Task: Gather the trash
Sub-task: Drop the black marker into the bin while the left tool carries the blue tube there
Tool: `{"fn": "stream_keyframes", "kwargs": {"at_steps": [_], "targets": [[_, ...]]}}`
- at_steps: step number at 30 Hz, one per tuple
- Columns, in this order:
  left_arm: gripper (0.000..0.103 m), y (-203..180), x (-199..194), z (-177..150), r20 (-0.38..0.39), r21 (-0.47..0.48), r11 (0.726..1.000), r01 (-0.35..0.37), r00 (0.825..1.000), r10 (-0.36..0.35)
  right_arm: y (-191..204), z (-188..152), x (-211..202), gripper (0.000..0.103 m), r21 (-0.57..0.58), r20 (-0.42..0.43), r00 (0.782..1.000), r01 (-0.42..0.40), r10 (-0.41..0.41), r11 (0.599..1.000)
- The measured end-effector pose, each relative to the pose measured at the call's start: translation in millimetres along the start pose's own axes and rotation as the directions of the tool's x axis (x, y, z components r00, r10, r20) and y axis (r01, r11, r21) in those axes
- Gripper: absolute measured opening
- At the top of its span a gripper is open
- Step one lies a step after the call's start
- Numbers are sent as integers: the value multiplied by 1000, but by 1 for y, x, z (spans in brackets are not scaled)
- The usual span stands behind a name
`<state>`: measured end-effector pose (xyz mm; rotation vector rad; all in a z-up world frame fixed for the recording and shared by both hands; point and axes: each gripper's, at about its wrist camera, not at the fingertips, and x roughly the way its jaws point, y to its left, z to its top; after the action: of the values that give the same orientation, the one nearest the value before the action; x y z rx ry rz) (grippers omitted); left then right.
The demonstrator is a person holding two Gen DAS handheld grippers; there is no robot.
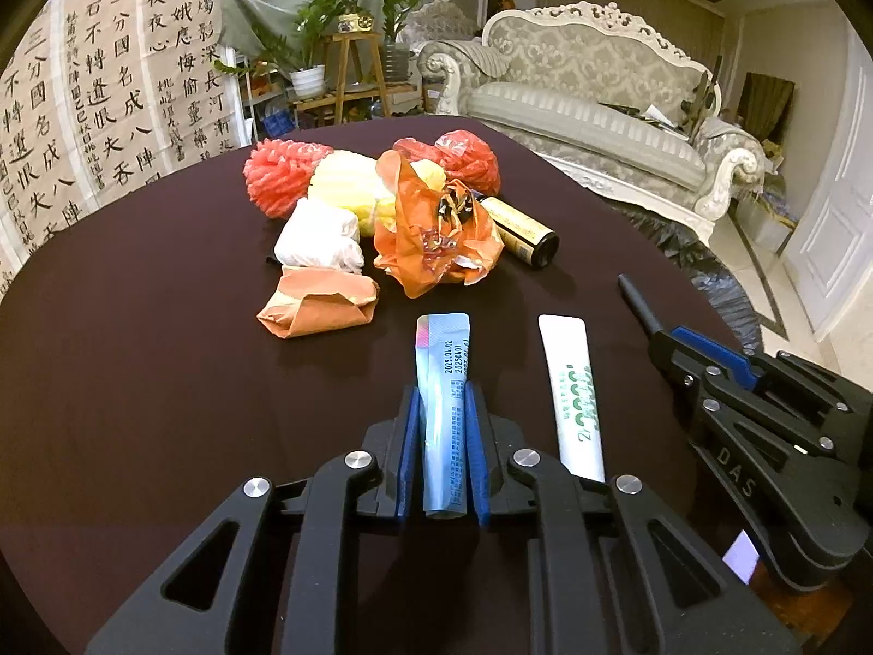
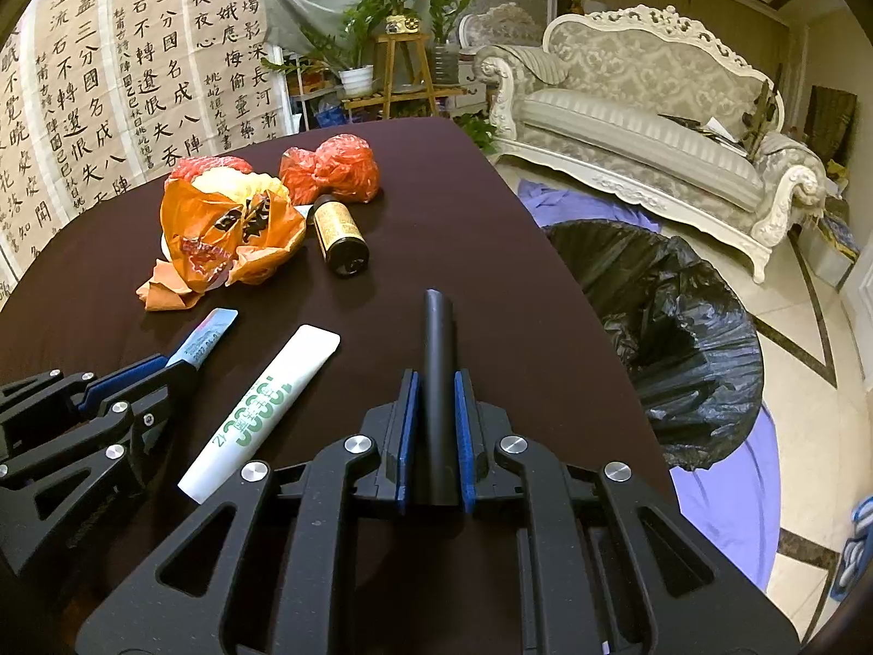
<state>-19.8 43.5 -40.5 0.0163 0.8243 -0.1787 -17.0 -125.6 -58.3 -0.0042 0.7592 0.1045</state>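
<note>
Trash pile [image 1: 376, 207] blocks ahead; table edge [image 2: 573, 295] rightward clear.

Blue sachet [image 1: 443, 376], white tube [image 1: 573, 393], black stick [image 2: 439, 382] lie side by side near crumpled wrapper pile [image 1: 376, 207]; bin bag [image 2: 671, 327] beyond stick.

- Landmark is the white squeeze tube with green print [image 1: 574, 396], lying flat on the dark round table [image 1: 136, 382].
- Left of it: pale blue sachet [image 1: 443, 382].
- Right: slim black tube [image 2: 439, 382].
- Behind it: crumpled orange plastic bag [image 1: 431, 229].
- Off the table, far right: black-lined trash bin [image 2: 671, 338].
</note>
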Motion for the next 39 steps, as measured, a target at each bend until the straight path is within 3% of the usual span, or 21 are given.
{"fn": "stream_keyframes", "kwargs": {"at_steps": [11, 19, 29, 39], "targets": [[18, 0, -22, 8, 60, -1, 999, 51, 997, -50, -13, 2, -13, 13, 40, 24, 1000, 13, -14, 999], [18, -18, -30, 31, 133, 31, 996, 82, 987, -86, -39, 14, -27, 13, 87, 91, 993, 66, -74, 994], [18, -63, -9, 70, 172, 74, 991, 115, 977, -127, -92, 30, -26, 13, 167, 139, 971, 171, -195, 971], [18, -111, 30, 97, 156, 116, 987, 114, 979, -131, -135, 42, -8, 13, 226, 149, 957, 211, -248, 951]]}}
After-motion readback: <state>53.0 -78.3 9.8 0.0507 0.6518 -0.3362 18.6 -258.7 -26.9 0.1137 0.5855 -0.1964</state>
